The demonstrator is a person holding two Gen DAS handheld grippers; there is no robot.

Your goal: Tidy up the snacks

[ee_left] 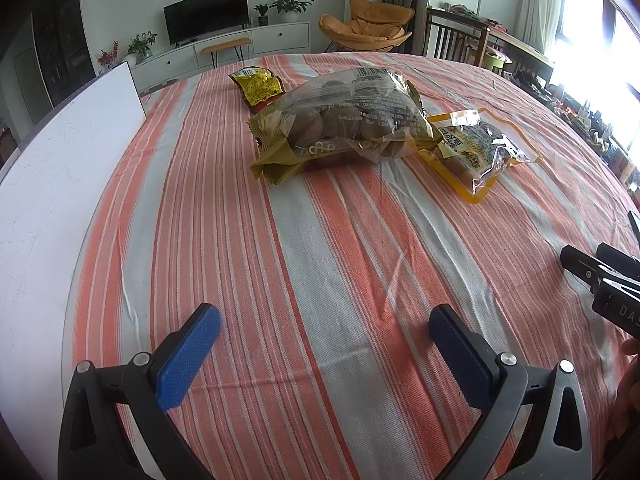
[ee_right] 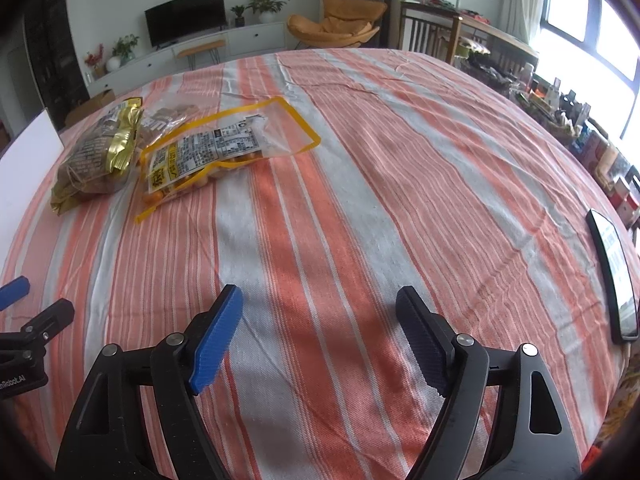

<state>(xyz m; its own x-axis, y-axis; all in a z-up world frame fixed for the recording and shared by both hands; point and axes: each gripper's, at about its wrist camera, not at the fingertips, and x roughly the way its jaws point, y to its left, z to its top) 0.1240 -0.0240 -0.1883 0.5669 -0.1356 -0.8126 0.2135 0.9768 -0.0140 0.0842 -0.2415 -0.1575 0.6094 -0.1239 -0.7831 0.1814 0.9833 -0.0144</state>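
Three snack bags lie on the striped tablecloth. A large gold-edged bag of brown round snacks (ee_left: 344,120) sits in the middle; it also shows in the right wrist view (ee_right: 96,156). A clear yellow-rimmed bag (ee_left: 480,148) lies to its right, also in the right wrist view (ee_right: 216,148). A small red and yellow packet (ee_left: 258,88) lies behind. My left gripper (ee_left: 324,320) is open and empty, well short of the bags. My right gripper (ee_right: 320,300) is open and empty over bare cloth, right of the bags.
A white board (ee_left: 60,168) lies along the table's left edge. A phone (ee_right: 614,272) lies at the right edge. The orange and grey striped tablecloth (ee_right: 400,160) covers the table. Beyond are a TV, plants, an orange chair and cluttered shelves.
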